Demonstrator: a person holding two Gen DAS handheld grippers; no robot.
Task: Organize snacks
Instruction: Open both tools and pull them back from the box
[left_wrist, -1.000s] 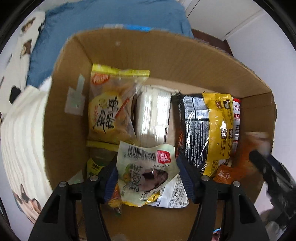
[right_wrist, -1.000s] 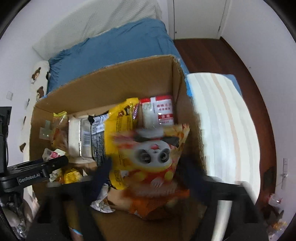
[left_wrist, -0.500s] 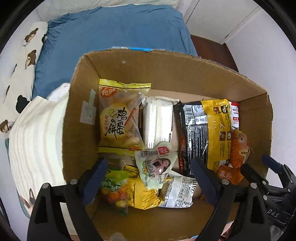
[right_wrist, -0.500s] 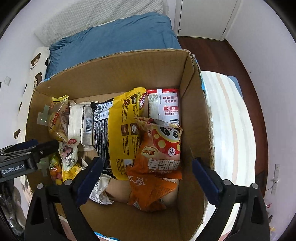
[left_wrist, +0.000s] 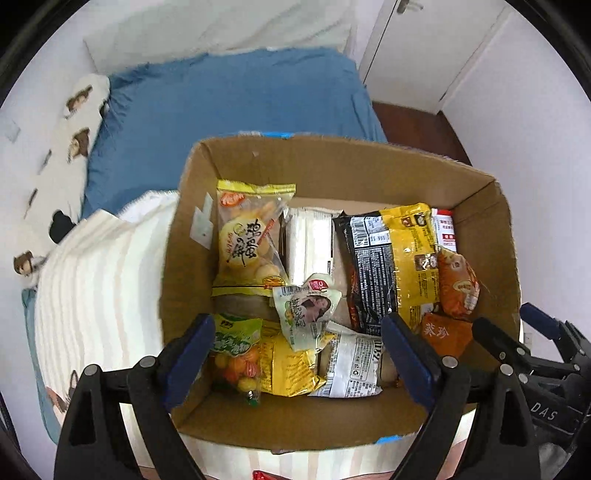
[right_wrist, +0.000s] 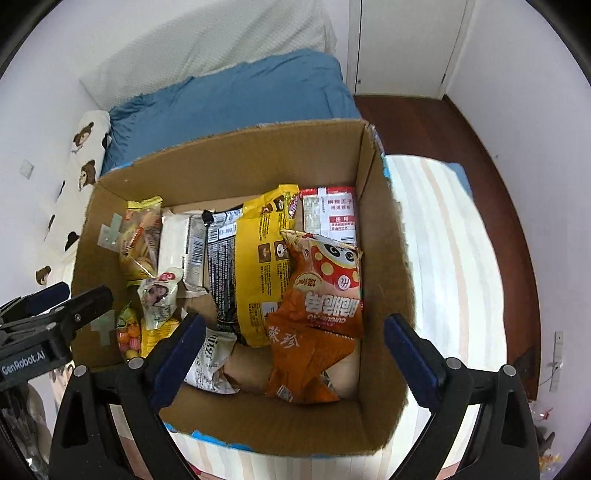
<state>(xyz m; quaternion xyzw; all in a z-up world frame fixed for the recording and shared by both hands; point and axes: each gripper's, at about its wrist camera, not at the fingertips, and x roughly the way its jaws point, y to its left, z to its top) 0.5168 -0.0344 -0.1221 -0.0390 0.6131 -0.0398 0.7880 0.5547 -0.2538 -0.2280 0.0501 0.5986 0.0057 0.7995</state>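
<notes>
both claws, left claw (left_wrist: 297, 354) and right claw (right_wrist: 293, 350), are hovering wide and empty above the box (left_wrist: 332, 162). snacks are lying inside; panda bag (right_wrist: 325, 291) at right is looking light, crinkly, slippery, so pinching its sealed edge seems best.

Box (right_wrist: 380, 258) open-topped – snack packets (right_wrist: 258, 258) crowd floor, walls hem sides.
</notes>
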